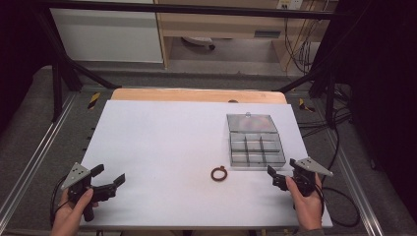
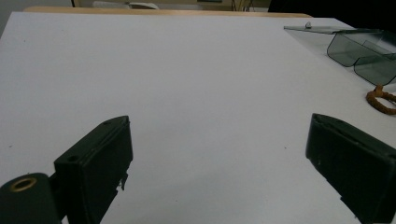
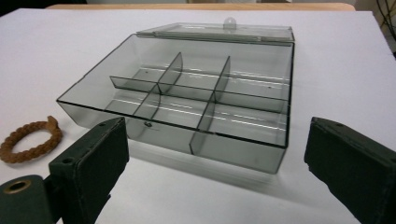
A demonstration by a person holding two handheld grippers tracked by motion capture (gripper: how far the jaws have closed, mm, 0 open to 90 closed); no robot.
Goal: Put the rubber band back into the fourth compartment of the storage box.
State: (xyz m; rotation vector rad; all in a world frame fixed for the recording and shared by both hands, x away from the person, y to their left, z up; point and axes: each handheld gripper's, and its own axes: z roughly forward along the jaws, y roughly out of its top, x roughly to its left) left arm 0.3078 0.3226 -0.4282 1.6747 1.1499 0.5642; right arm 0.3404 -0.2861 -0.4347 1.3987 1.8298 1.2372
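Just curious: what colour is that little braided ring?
Brown; the braided ring shows best in the right gripper view.

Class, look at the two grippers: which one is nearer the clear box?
The right gripper. It sits just off the near right corner of the box, jaws facing it, while the left gripper is at the table's far left, past the ring.

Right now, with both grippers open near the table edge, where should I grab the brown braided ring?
Pinch the near arc of the brown braided cord ring from above with the right gripper, one of the fingers inside the loop and one outside. It lies flat on the white table, so a sideways grip has little to catch. Its knotted tab faces the clear plastic divider box; avoid that side.
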